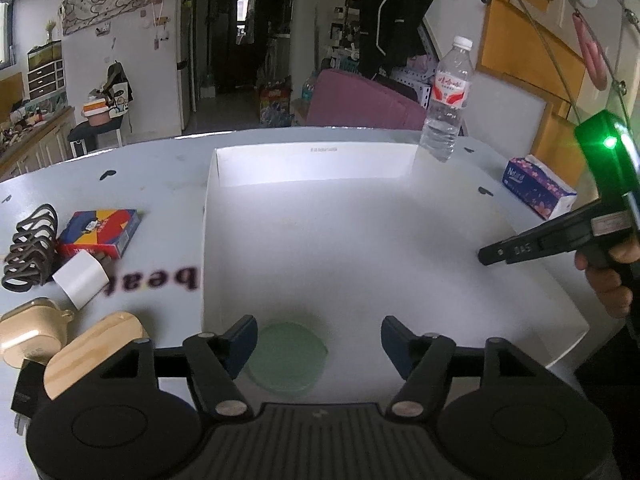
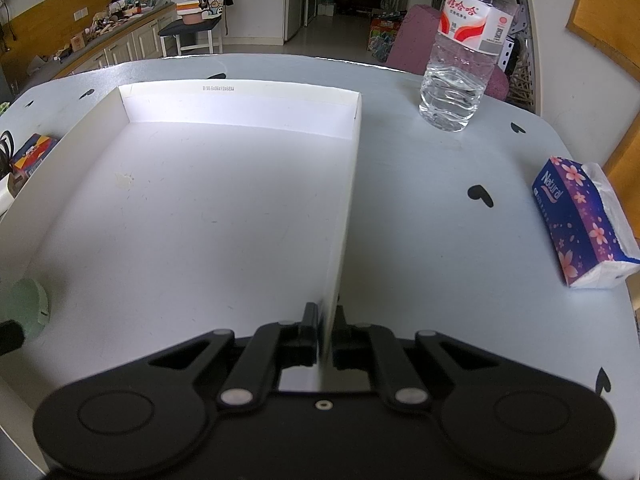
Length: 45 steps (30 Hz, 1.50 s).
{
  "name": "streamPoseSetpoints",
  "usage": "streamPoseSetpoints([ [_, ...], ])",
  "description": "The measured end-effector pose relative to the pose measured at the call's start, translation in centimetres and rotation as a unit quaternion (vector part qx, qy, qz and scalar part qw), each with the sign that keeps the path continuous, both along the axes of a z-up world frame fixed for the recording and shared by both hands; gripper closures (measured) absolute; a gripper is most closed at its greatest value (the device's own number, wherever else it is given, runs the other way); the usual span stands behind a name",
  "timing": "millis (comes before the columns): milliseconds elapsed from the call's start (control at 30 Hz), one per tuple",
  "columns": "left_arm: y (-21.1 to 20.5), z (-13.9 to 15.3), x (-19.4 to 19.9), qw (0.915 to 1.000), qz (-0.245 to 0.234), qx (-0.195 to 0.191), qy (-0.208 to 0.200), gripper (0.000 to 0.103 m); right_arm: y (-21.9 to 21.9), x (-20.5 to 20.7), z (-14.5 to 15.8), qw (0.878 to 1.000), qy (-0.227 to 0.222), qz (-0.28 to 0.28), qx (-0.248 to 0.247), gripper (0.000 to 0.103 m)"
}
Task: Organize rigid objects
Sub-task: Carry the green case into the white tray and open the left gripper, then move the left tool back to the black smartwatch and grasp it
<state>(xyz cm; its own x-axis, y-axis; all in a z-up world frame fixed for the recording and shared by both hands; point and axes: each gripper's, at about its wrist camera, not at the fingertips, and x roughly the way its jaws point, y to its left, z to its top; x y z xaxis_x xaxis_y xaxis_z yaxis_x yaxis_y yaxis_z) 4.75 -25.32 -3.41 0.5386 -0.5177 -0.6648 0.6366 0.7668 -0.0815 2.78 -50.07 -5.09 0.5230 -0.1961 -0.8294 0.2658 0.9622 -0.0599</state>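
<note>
Now my left fingers (image 1: pixel 318 340) stand released over the pale green round disc (image 1: pixel 287 356) inside the shallow white cardboard tray (image 2: pixel 348 200), whose wall my right fingers (image 2: pixel 324 334) clench, so next comes fetching the colourful card box (image 1: pixel 98 232) off the tabletop (image 1: pixel 168 184).

The left tool (image 1: pixel 318 344) points downward, its jaws parted with nothing pressed between the pads. The right tool (image 2: pixel 327 334) points steeply down, its jaws closed tight on a thin wall. A hand (image 1: pixel 612 276) grips the right tool's handle.
</note>
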Motion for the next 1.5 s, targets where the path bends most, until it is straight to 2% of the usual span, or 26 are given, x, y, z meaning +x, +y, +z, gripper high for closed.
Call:
streamPoseSetpoints([
  [100, 0.6, 1.0, -0.6, 0.9999, 0.003, -0.010, -0.012, 0.024, 0.0, 0.0, 0.0, 1.000, 0.000, 0.000, 0.000, 0.096],
  [233, 2.2, 2.5, -1.3, 0.9991, 0.011, -0.026, -0.031, 0.009, 0.0, 0.0, 0.0, 1.000, 0.000, 0.000, 0.000, 0.096],
  [467, 6.2, 4.6, -2.1, 0.9956, 0.056, -0.040, -0.063, 0.000, -0.1, 0.0, 0.1, 1.000, 0.001, 0.001, -0.003, 0.096],
  [733, 11.5, 5.3, -2.1, 0.9863, 0.138, -0.034, -0.084, 0.000, -0.1, 0.1, 0.1, 1.000, 0.001, 0.001, -0.003, 0.096],
  [1033, 16.0, 3.1, -1.2, 0.9741, 0.217, -0.021, -0.059, 0.000, -0.1, 0.1, 0.1, 1.000, 0.001, 0.001, -0.003, 0.096],
  [1200, 17.3, 1.5, -0.9, 0.9752, 0.217, -0.014, -0.041, 0.000, -0.2, 0.1, 0.1, 1.000, 0.001, 0.001, -0.003, 0.096],
  [1367, 17.0, -0.7, -0.5, 0.9838, 0.179, -0.006, -0.017, 0.000, -0.1, 0.1, 0.1, 1.000, 0.001, 0.001, -0.004, 0.096],
  [1500, 16.5, -2.4, 0.1, 0.9874, 0.158, 0.002, -0.005, 0.001, -0.2, 0.0, 0.0, 1.000, 0.002, 0.001, -0.004, 0.096],
])
